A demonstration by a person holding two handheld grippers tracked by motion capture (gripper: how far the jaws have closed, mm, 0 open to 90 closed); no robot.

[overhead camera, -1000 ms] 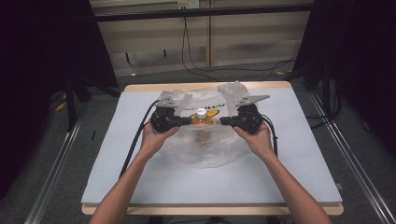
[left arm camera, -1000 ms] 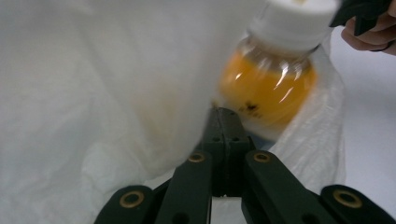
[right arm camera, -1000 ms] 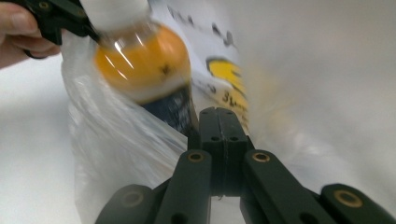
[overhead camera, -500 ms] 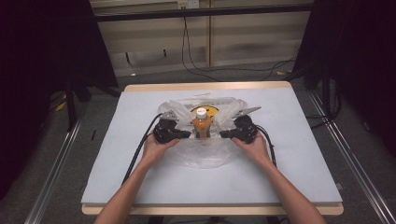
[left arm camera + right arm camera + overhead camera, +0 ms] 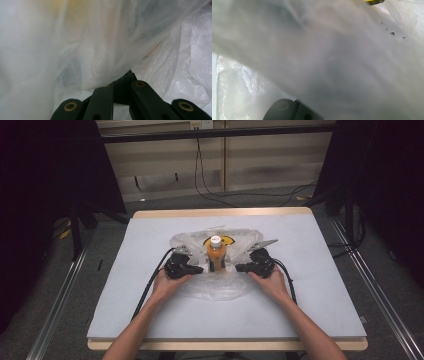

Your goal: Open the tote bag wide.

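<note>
Pinching thin, slippery plastic bag [image 5: 215, 287] film between both closed jaws, I'm gripping its rim beside the heavier bottle [image 5: 215, 254]: left gripper [image 5: 197, 269], right gripper [image 5: 241, 267].

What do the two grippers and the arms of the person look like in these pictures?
Both the left gripper and the right gripper are black and compact, with flat black jaw bars that carry small brass-coloured rings at the joints. A black cable trails back from each along the forearm. The right gripper carries a grey three-cornered plate on top. The forearms are bare, with no sleeves or gloves in view.
</note>
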